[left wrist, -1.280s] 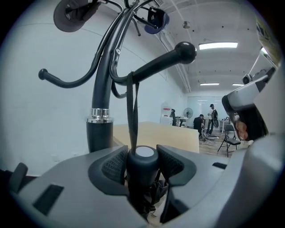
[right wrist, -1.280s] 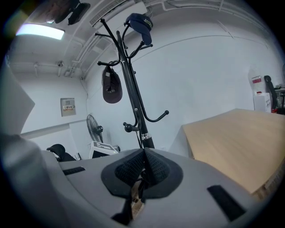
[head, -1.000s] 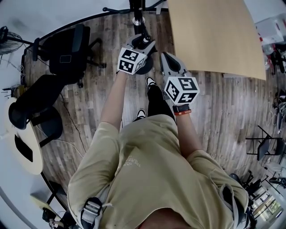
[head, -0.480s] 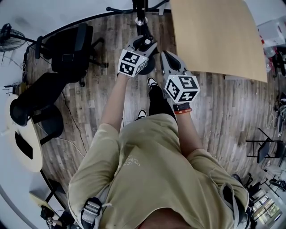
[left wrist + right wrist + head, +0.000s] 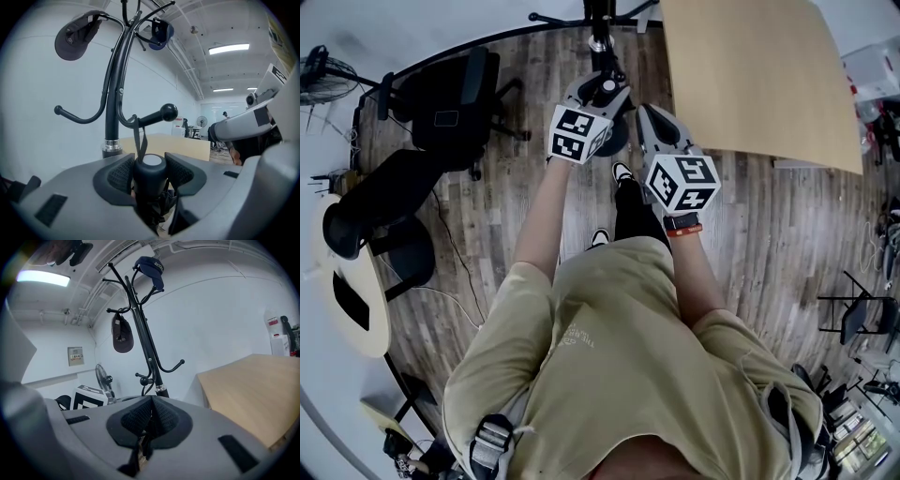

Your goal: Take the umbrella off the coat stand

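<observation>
little has shifted in the head view over the last second. my left gripper (image 5: 150,178) still clamps the umbrella handle (image 5: 151,166), close to the coat stand (image 5: 112,103). its strap (image 5: 138,140) is still looped over the hook (image 5: 154,116) — so i judge it isn't free yet and needs lifting clear. my right gripper (image 5: 150,420) is closed on nothing. no writing i can read — only square markers on the cubes (image 5: 578,133).

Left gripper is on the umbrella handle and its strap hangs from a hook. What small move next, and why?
Probably raise the left gripper and ease it toward the ball tip of the hook. The jaws are clamped on the umbrella handle, and the strap loops over that hook inside the higher ball, so the loop must climb over it.
</observation>
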Demonstrator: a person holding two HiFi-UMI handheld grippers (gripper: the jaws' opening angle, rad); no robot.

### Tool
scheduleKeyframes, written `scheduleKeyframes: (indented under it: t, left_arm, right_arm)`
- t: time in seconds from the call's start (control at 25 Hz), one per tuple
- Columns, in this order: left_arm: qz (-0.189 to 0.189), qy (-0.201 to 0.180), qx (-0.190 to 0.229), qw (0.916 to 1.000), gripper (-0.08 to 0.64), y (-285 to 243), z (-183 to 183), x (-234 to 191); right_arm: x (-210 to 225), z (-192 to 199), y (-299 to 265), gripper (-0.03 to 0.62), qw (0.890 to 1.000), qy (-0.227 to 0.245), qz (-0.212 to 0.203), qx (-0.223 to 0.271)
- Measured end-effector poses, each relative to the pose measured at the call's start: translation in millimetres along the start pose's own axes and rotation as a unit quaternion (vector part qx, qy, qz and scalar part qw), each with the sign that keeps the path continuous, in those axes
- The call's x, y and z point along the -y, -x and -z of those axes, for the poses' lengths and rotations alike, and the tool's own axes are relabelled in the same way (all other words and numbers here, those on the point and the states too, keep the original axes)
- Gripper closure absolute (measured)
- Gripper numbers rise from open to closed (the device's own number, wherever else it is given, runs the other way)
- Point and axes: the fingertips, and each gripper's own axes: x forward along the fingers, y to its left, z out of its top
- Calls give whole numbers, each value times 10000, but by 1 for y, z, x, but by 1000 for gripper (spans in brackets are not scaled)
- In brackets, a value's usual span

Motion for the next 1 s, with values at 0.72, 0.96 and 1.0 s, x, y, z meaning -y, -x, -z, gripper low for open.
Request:
scheduleKeyframes:
  t: [0.72,0.96,1.0]
  left_arm:
    - [-69,-18,163,9998,347,34,-45,37]
    - [100,-133,139,9998,347,44,-48,53]
    - [121,-147,145,9997,347,47,-49,56]
  right_arm:
    - [12,-19,20,577,9992,-144,227,294]
    - [13,-21,28,577,9987,-194,277,374]
    - [12,-22,30,577,9986,-200,286,395]
